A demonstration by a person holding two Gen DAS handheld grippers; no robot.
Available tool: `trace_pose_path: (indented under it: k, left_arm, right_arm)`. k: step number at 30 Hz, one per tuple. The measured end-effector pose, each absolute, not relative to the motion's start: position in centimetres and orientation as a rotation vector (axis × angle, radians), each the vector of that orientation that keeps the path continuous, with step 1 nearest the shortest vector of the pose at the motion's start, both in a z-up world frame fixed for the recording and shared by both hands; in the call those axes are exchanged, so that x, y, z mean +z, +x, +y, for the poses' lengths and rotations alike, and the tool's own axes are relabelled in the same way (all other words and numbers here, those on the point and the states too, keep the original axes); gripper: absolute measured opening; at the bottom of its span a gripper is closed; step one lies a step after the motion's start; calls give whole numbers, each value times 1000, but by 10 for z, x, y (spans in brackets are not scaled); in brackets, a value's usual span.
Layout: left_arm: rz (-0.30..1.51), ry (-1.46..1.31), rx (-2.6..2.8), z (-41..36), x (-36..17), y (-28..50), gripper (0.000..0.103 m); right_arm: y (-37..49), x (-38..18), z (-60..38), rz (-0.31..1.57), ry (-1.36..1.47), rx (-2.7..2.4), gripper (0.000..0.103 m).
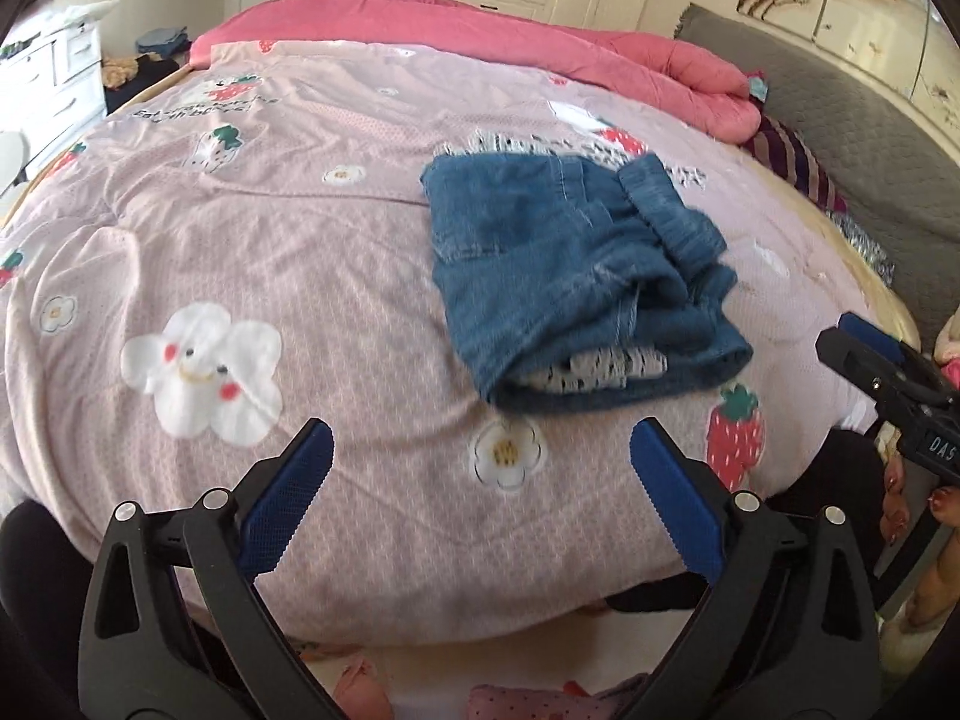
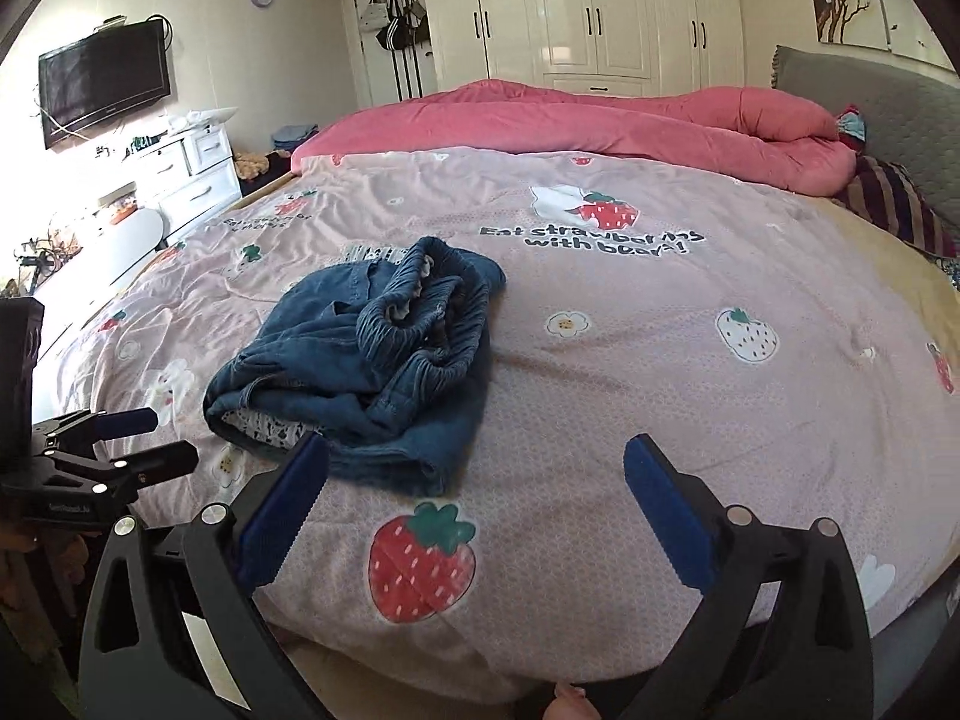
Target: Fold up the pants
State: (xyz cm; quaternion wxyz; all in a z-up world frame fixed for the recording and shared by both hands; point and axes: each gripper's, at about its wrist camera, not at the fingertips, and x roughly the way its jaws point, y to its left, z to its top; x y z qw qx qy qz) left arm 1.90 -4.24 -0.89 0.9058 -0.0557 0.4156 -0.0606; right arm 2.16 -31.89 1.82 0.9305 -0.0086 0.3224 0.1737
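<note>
My left claw [image 1: 480, 450] hangs over the near edge of the bed [image 1: 300, 240], its blue pads spread wide with nothing between them. My right claw [image 2: 477, 468] is likewise gaping and empty, held just off the bed's near side; its left finger [image 2: 288, 498] overlaps the lower edge of the pants in that view, though I cannot tell whether it touches them. The pants [image 1: 576, 276], blue denim with a black-and-white patterned lining showing at the open end, lie in a loosely folded bundle on the pink strawberry-print quilt [image 1: 240, 210], to the right of centre from my left camera. From my right camera the pants [image 2: 360, 360] sit left of centre, the elastic waistband [image 2: 420, 324] bunched and crumpled on top. A rose-coloured duvet [image 2: 570, 126] is piled along the far side of the bed, with a grey headboard [image 2: 870, 102] to the right and white wardrobes [image 2: 600, 6] behind.
</note>
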Motion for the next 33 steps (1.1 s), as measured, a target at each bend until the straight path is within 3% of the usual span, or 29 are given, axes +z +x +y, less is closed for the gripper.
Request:
trace_pose_path:
  k: [33]
  left_arm:
    - [851,-87,-97,-60,-19,-21,94]
  right_arm:
    - [-13,-9,-307,728,-53,341,98]
